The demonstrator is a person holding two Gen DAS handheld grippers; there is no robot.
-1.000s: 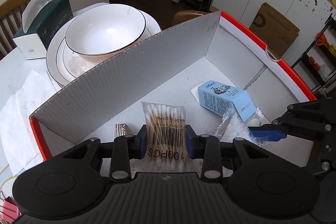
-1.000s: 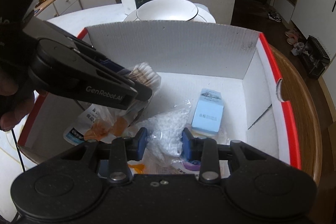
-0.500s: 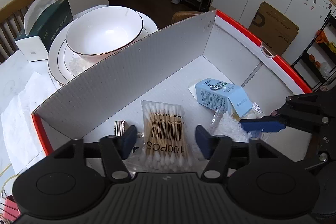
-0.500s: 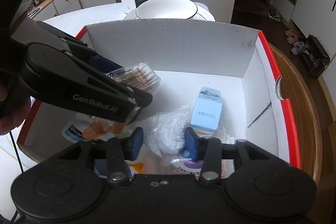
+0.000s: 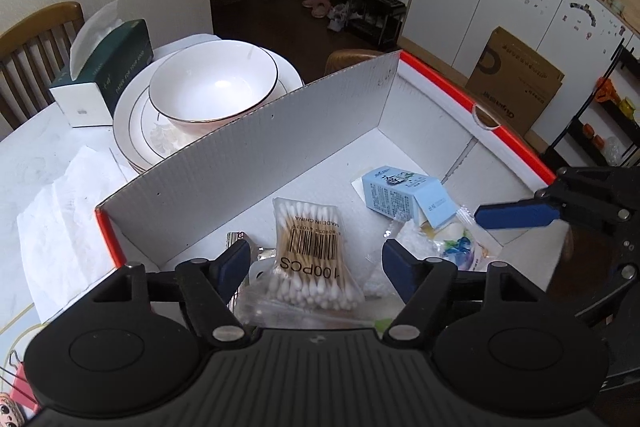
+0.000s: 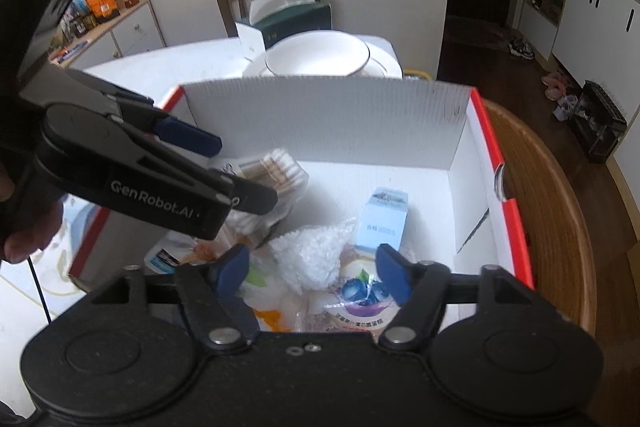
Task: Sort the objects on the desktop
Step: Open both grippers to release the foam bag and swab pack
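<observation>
Both tongs hang wide, gripping nothing: left tongs (image 5: 316, 261) over the cotton swab pack (image 5: 314, 253), right tongs (image 6: 314, 267) above the clear bag (image 6: 310, 255). Both things lie inside the white box (image 5: 248, 167) on the bench

The white table (image 5: 48, 147) carries a red-edged cardboard box (image 5: 248, 163); behind the box sit stacked plates (image 5: 132, 123), beside them a tissue box (image 5: 108, 75) and crumpled paper (image 5: 60, 211).

The cardboard box (image 5: 304, 131) is white with a red rim. The small carton (image 5: 396, 197) is light blue. The tissue box (image 5: 116, 63) is dark green.
</observation>
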